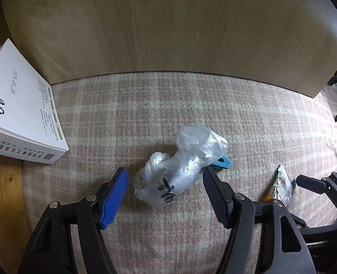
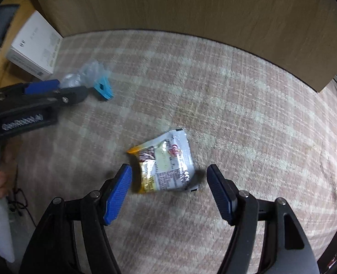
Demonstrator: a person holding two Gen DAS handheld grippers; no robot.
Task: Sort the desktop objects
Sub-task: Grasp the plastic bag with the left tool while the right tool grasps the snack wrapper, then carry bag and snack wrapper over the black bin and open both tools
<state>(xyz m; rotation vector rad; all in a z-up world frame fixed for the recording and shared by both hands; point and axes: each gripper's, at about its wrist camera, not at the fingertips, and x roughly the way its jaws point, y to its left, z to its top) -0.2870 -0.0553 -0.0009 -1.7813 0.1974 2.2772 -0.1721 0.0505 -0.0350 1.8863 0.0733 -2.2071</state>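
A crumpled clear plastic bag (image 1: 180,164) lies on the plaid cloth, over a light blue clip (image 1: 223,161). My left gripper (image 1: 166,175) is open, its fingers on either side of the bag's near end. A silver and yellow snack packet (image 2: 168,164) lies flat on the cloth; my right gripper (image 2: 168,173) is open with its fingers on either side of it. The packet (image 1: 280,185) and the right gripper (image 1: 310,183) also show in the left wrist view. The left gripper (image 2: 54,89), the bag (image 2: 86,73) and the clip (image 2: 103,89) show at the left of the right wrist view.
A white box (image 1: 20,109) with printed text stands at the left edge of the cloth, also in the right wrist view (image 2: 33,45). A wooden panel (image 1: 168,27) rises behind the cloth. The plaid cloth (image 2: 248,105) stretches away to the right.
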